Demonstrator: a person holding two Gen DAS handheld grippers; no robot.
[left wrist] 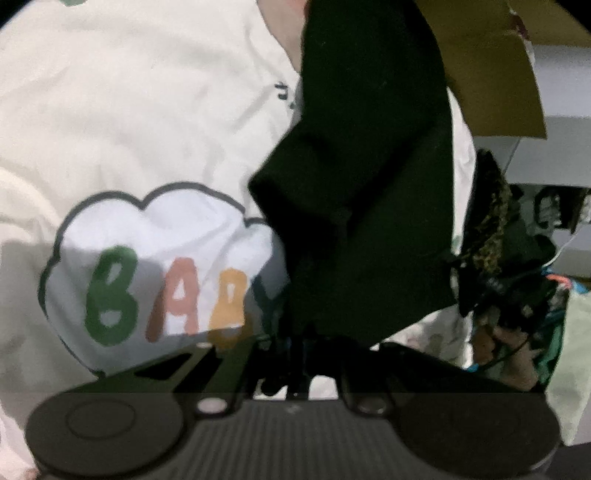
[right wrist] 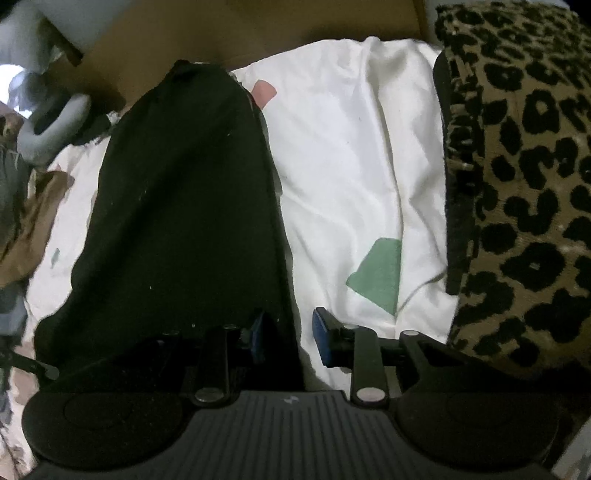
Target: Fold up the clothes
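I see a brown cardboard box (right wrist: 258, 29) beyond the white printed bedsheet (right wrist: 351, 147), touching its far edge.

Black garment (left wrist: 362, 192) hides "BABY" print's (left wrist: 162, 295) end.

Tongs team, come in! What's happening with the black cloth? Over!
Left tongs shut on black cloth, lifting it. Right tongs open at its edge. Leopard-print cloth close by.
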